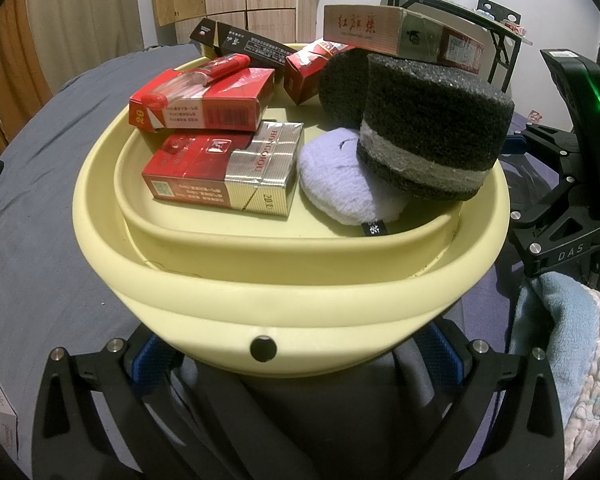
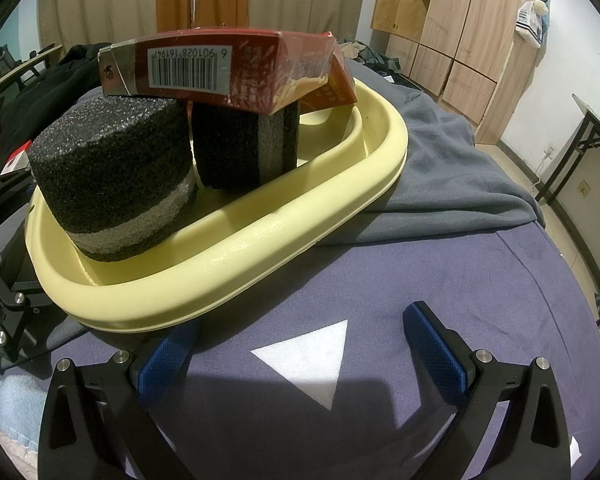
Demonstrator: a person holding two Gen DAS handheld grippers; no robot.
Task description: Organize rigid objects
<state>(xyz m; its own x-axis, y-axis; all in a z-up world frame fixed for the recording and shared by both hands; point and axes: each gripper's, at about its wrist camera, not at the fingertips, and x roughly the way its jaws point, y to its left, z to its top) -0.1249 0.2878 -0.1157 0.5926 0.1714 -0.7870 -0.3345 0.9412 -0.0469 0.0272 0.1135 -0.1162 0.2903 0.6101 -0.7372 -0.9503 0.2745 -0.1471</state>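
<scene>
Several cigarette boxes (image 1: 216, 174), two black foam cylinders (image 1: 432, 136) and a lilac puff (image 1: 340, 184) fill the yellow tray (image 1: 292, 300) on the bed. Left gripper (image 1: 296, 356) grasps the tray's near rim. Right gripper (image 2: 300, 356) hangs released over the purple sheet (image 2: 460, 272), beside the tray's long edge.

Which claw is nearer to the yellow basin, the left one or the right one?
Left. The left claw reaches under the yellow basin at its near wall; the right claw is open beside its rim.
</scene>
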